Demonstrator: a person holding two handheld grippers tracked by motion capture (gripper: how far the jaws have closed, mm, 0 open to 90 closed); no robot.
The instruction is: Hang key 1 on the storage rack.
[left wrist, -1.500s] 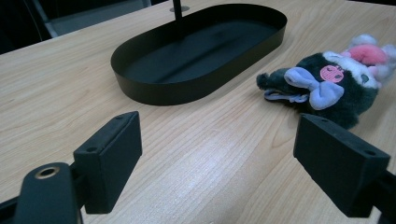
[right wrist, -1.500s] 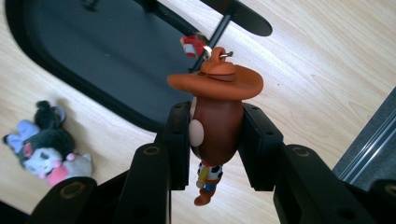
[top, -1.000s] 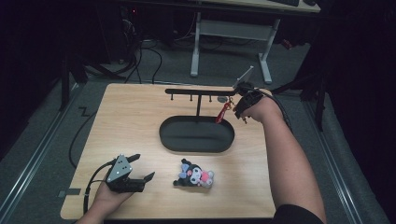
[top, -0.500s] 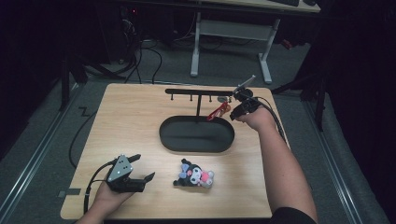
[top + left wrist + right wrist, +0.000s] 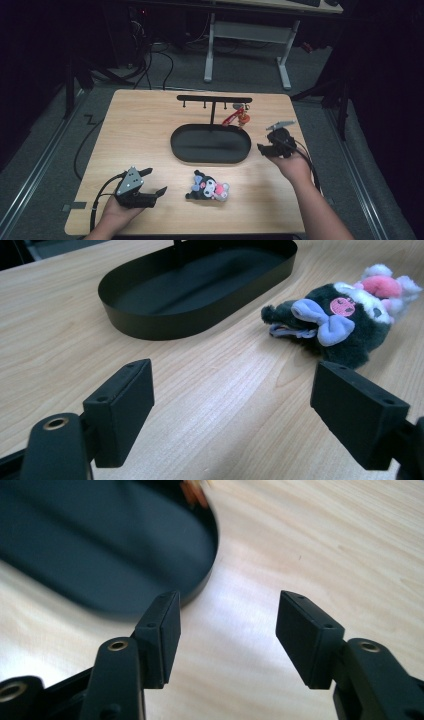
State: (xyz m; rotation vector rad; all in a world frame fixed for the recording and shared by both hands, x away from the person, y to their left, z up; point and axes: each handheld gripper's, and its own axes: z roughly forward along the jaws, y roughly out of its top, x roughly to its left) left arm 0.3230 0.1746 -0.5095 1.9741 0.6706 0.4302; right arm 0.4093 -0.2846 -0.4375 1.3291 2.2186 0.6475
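A red charm (image 5: 235, 118) hangs from the right end of the black T-shaped rack (image 5: 214, 98), which stands at the back of a black oval tray (image 5: 172, 145). My right gripper (image 5: 265, 141) hovers open just right of the tray, apart from the charm. Its view has the open jaws (image 5: 227, 630) over bare wood, the tray's rim (image 5: 200, 587) to the left and a blurred bit of the charm (image 5: 195, 490) at the top. A black and pink plush toy (image 5: 209, 186) lies in front of the tray. My left gripper (image 5: 156, 181) rests open at the front left, aimed at the plush (image 5: 345, 320) and the tray (image 5: 150, 325).
The wooden table (image 5: 135, 125) has bare room on its left half and along the right edge. A cable (image 5: 82, 150) runs off the left side. Beyond the table's far edge stand a white desk frame (image 5: 210, 45) and cables on a dark floor.
My right gripper has let go of the red charm at the rack's right hook, drawn back toward the person and opened. The charm now hangs alone. The left gripper has stayed put.
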